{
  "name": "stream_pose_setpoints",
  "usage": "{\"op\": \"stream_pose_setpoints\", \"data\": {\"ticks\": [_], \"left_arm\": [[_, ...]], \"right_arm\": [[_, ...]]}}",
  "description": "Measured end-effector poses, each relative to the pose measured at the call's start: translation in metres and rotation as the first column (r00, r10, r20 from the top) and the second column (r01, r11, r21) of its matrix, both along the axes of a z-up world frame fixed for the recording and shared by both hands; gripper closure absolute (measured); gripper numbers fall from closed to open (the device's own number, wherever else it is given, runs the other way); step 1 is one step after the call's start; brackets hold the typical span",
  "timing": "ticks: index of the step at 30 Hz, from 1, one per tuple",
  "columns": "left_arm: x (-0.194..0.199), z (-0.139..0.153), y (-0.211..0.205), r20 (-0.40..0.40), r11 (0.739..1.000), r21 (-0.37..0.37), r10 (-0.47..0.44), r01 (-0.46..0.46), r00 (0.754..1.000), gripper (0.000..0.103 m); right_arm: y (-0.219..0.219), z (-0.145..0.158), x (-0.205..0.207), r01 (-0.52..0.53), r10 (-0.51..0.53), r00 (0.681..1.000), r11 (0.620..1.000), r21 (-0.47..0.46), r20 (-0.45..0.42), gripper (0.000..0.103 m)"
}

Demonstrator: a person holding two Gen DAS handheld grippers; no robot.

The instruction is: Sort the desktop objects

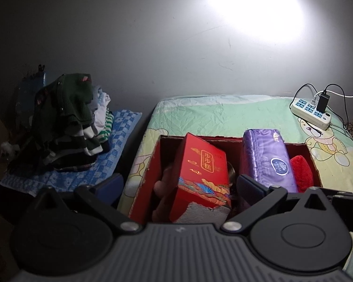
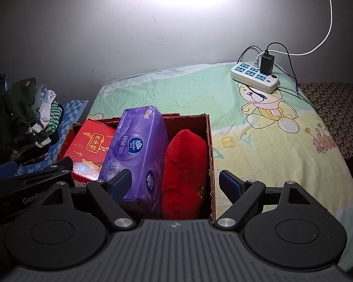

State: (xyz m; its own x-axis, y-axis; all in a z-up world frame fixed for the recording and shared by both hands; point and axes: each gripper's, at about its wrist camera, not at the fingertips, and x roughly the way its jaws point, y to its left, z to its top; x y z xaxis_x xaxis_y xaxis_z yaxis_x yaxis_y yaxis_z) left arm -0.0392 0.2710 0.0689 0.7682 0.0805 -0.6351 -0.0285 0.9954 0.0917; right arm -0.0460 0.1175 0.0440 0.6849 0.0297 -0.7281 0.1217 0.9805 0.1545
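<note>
A: What does the left wrist view show?

B: The left gripper (image 1: pixel 180 186) hovers over the near end of a red storage box (image 1: pixel 301 146) that sits on a bench covered with a bear-print cloth (image 1: pixel 200 115). Its fingers (image 1: pixel 249 185) stand wide apart with nothing between them. One blue pad is out over the box's left side, the other is just in front of the purple pack.

A: And inside the box?

B: A red gift carton (image 1: pixel 201 174) with gold characters leans tilted in the left part. A purple tissue pack (image 1: pixel 267 158) lies lengthwise to its right, and a red plush cushion (image 1: pixel 301 172) is squeezed between the pack and the right wall. Something pale lies under the carton, too dim to identify.

A: Anything beyond the box?

B: A white power strip (image 1: pixel 311 112) with a black charger plugged in sits at the bench's far right corner. Off to the left, a pile of clothes (image 1: pixel 68 122) rests on a blue checked towel (image 1: pixel 120 129).

A: Now the right wrist view.

B: The right gripper (image 2: pixel 175 182) is over the box's near right corner (image 2: pixel 209 141), fingers (image 2: pixel 229 183) spread wide and holding nothing. One pad lies over the tissue pack (image 2: pixel 138 145), the other outside the box above the cloth. Between them sits the cushion (image 2: pixel 184 171), upright against the right wall. The carton (image 2: pixel 89 148) lies left of the pack, and the left gripper's black body (image 2: pixel 33 188) shows at the lower left. The power strip (image 2: pixel 254 77) sits well beyond, on the bear print.
</note>
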Motion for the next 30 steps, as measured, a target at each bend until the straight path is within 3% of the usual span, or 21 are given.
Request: {"op": "stream_pose_setpoints", "data": {"ticks": [7, 23, 28, 30], "left_arm": [[-0.003, 0.004, -0.001, 0.018, 0.998, 0.056, -0.009, 0.008, 1.000, 0.000], [0.008, -0.006, 0.030, -0.007, 0.998, -0.042, 0.048, -0.048, 0.999, 0.000], [0.010, -0.006, 0.028, 0.041, 0.997, 0.030, 0.076, -0.077, 0.996, 0.001], [0.013, -0.007, 0.028, 0.039, 0.999, 0.010, 0.048, -0.048, 0.998, 0.001]], "right_arm": [[0.004, -0.001, 0.000, 0.004, -0.004, 1.000, 0.999, 0.034, 0.001, 0.019], [0.020, -0.009, 0.009, 0.014, -0.016, 1.000, 0.998, 0.062, 0.025, 0.019], [0.027, -0.008, 0.015, -0.014, 0.012, 0.999, 0.999, 0.037, 0.039, 0.019], [0.028, -0.008, 0.018, -0.019, 0.017, 0.999, 0.999, 0.037, 0.041, 0.019]]}}
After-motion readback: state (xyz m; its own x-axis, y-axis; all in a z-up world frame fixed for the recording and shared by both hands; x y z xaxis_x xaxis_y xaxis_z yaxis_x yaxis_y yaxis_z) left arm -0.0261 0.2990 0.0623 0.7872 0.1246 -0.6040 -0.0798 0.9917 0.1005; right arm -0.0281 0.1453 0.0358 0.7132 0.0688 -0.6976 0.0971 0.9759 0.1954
